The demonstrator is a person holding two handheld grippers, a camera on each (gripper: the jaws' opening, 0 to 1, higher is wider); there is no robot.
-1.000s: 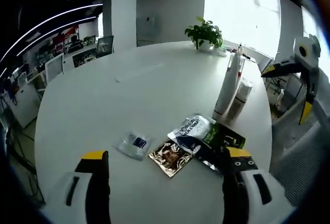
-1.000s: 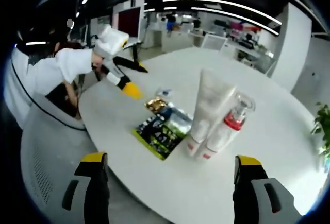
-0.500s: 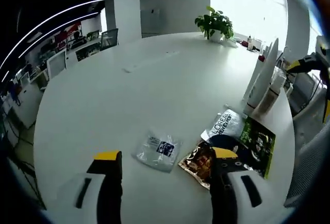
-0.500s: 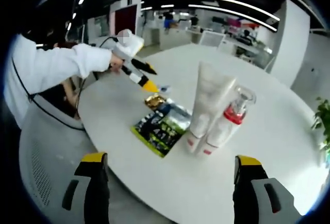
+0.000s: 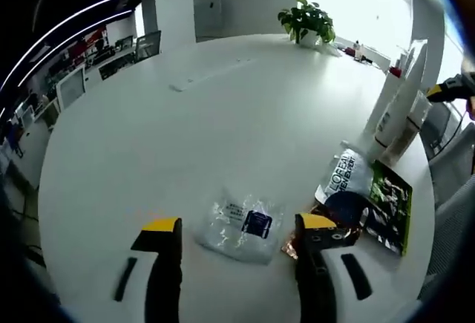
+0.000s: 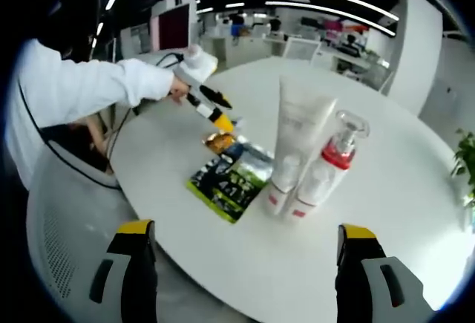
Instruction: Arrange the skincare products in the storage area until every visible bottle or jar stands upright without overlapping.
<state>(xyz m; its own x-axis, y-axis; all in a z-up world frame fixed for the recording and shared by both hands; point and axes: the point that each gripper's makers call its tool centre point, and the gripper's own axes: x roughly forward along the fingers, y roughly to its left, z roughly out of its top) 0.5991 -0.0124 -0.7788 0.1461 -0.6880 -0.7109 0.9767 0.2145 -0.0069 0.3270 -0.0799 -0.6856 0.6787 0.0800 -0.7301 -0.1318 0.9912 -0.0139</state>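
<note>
Jaws wide open on both grippers, holding nothing; left gripper (image 5: 237,226) straddles a clear sachet (image 5: 243,225) on the counter (image 5: 185,130).

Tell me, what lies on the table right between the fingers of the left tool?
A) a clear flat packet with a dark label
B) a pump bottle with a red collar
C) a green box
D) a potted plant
A: in the left gripper view the clear packet lies flat on the white table between the two yellow-tipped fingers of the left gripper.
</note>
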